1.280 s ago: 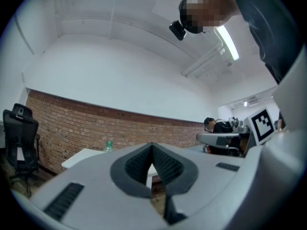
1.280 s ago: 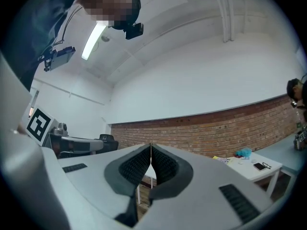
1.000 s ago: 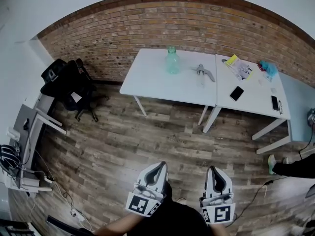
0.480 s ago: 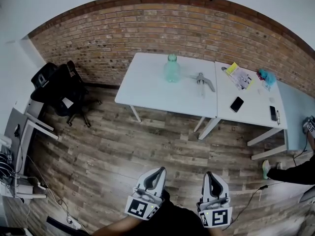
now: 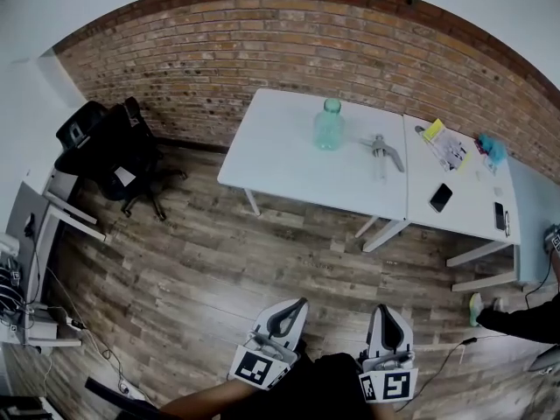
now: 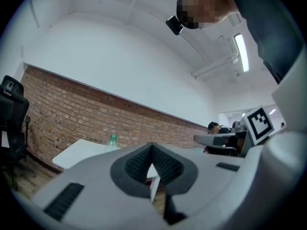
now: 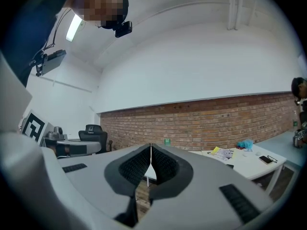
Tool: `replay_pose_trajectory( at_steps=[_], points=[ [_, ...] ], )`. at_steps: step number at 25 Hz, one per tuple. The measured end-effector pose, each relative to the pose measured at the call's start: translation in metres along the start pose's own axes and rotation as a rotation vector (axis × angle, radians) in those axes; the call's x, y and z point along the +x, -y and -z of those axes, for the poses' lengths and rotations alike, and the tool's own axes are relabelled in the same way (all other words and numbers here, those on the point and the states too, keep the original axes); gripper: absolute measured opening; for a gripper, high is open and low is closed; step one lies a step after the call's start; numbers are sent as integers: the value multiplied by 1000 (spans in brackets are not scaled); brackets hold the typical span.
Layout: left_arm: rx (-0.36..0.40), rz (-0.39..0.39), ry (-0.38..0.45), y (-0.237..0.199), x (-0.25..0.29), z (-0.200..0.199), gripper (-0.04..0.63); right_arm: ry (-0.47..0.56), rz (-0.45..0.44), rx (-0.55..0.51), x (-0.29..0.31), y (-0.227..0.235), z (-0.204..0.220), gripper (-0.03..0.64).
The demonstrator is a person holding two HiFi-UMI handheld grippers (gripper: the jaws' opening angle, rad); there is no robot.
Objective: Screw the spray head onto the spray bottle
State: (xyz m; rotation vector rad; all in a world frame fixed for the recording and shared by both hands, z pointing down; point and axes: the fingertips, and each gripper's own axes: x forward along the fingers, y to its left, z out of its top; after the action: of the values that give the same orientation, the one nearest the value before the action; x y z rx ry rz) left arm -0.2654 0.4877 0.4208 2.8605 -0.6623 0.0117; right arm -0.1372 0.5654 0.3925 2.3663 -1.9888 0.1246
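Note:
A pale green spray bottle (image 5: 329, 125) stands upright without its head on the white table (image 5: 289, 156) by the brick wall. The grey spray head (image 5: 383, 148) lies on its side just right of it. The bottle (image 6: 112, 139) also shows small in the left gripper view, and its neck (image 7: 167, 141) peeks over the jaws in the right gripper view. My left gripper (image 5: 295, 305) and right gripper (image 5: 388, 311) are held low at the near edge of the head view, far from the table. Both are shut and hold nothing.
A second white table (image 5: 472, 204) adjoins on the right with two phones (image 5: 441, 197), a leaflet (image 5: 446, 145) and a blue cloth (image 5: 491, 150). A black office chair (image 5: 109, 151) stands at the left. Another person's foot (image 5: 477, 307) shows at the right.
The table with the bottle has drawn a little nearer and shifted right in the head view. Both grippers stay shut and side by side at the bottom edge.

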Motion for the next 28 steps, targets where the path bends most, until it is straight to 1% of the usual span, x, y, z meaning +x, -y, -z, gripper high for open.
replay_pose_trajectory(
  at_steps=[2, 8, 14, 16, 17, 19, 22, 28],
  points=[
    [-17, -2, -10, -7, -2, -1, -6, -4, -6, -5, 8, -7, 0, 8],
    [-31, -54, -7, -27, -10, -2, -6, -23, -17, -22, 19, -11, 0, 8],
    [-7, -98, -17, -41, -11, 10, -6, -36, -52, -4, 30, -12, 10, 8],
    [7, -117, -23, -44, -11, 12, -6, -29, -66, 1, 35, -11, 7, 8],
    [1, -122, -28, -43, -9, 10, -6, -21, -74, -1, 38, -9, 5, 8],
    [1, -132, -32, -41, -4, 8, -6, -6, -87, -4, 44, -5, 0, 8],
    [26, -149, -33, -42, 8, 6, -6, 6, -95, 3, 51, 9, -4, 8],
    [48, -162, -12, -36, 52, 2, -6, 36, -79, 5, 70, 56, -17, 8]
  ],
)
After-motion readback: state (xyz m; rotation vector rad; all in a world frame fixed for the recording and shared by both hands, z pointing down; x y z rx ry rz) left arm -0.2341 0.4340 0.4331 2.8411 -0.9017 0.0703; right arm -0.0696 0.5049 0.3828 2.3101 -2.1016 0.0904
